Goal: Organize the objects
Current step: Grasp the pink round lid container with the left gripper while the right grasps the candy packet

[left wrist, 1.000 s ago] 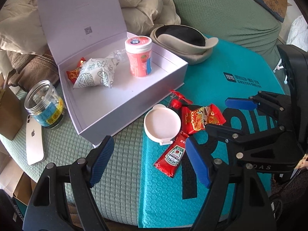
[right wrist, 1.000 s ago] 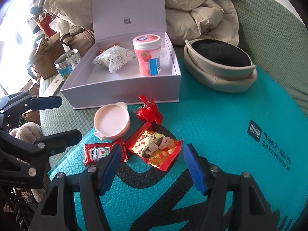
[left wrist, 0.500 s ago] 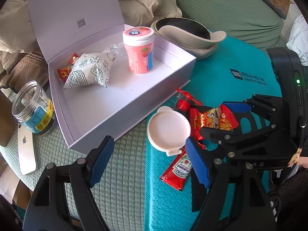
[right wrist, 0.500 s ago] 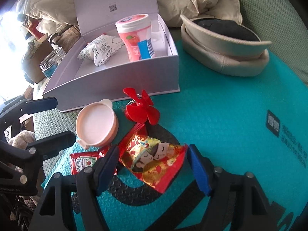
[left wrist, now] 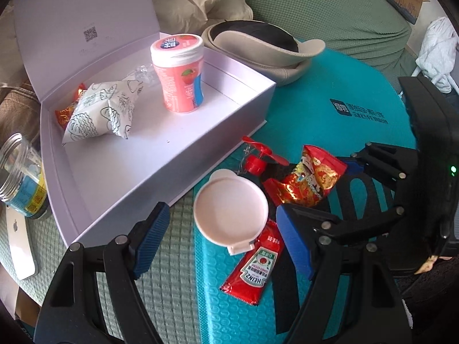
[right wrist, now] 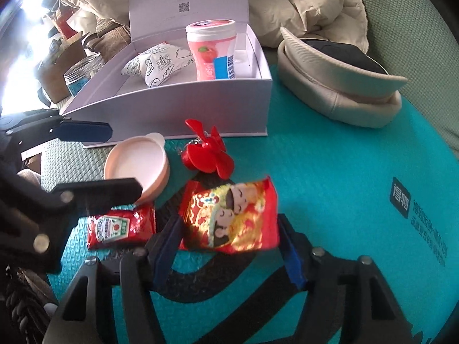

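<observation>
A red snack packet lies on the teal mat between the pads of my right gripper. The jaws are closing, and the pads press on its two side edges, so in the left wrist view the packet is bunched and tilted up. My left gripper hangs open over the pink round lid without touching it. A Heinz ketchup sachet lies partly under the lid's near edge. Just beyond the lid is a red fan keychain.
The open white box holds a pink bottle, a white patterned packet and a small red packet. A beige cap sits behind the box. A glass jar and a phone lie at the left.
Both grippers have come down closer to the mat. The right jaws have narrowed onto the snack packet, which now bunches up. The left gripper has shifted over the pink lid.
</observation>
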The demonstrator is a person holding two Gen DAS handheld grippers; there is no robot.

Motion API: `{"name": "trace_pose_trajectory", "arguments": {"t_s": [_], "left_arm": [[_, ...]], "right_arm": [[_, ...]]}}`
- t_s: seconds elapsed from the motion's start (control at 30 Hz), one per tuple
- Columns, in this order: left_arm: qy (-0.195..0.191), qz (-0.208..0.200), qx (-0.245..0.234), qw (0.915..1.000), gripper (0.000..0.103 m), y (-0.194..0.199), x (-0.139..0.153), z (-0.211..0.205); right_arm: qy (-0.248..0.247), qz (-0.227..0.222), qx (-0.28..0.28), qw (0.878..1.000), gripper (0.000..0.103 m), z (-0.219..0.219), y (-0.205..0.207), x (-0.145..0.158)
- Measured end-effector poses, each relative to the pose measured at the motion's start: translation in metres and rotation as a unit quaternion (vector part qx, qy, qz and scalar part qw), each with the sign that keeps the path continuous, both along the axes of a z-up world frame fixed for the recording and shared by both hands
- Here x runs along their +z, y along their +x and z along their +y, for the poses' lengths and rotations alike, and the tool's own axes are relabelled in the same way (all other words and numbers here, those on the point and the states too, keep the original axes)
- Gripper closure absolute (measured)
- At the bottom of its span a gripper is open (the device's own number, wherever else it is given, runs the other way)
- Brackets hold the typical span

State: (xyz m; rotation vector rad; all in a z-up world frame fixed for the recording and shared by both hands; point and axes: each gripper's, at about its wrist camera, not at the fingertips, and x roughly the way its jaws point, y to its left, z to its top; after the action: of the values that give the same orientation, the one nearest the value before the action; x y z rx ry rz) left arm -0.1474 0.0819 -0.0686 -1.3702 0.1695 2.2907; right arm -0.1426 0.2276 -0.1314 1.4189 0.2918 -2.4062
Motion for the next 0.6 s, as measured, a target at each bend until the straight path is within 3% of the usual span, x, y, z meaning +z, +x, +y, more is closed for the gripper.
{"name": "trace_pose_trajectory", "arguments": {"t_s": [0.2,0.27,0.33,0.53,0.6], "left_arm": [[-0.013,-0.008,0.010,0.9998,0.027,-0.008,-0.013,0.006],[-0.017,-0.017,0.010,0.9997,0.027,-0.009,-0.019,0.008],[-0.018,-0.021,0.014,0.9995,0.027,-0.010,-0.024,0.007],[0.009,-0.009,0.010,0.9999,0.028,-0.010,-0.022,0.002],[0.017,-0.001,0.003,0.9999,0.034,-0.009,-0.021,0.002]], "right_arm": [[-0.002,0.016,0.003,1.000,0.037,0.008,0.003,0.001],[0.003,0.020,0.006,1.000,0.029,0.007,0.003,-0.001],[0.004,0.026,0.007,1.000,0.029,0.005,0.003,-0.002],[0.002,0.037,0.016,0.999,0.029,0.000,-0.001,-0.003],[0.009,0.041,0.018,0.999,0.029,-0.003,-0.003,-0.004]]}}
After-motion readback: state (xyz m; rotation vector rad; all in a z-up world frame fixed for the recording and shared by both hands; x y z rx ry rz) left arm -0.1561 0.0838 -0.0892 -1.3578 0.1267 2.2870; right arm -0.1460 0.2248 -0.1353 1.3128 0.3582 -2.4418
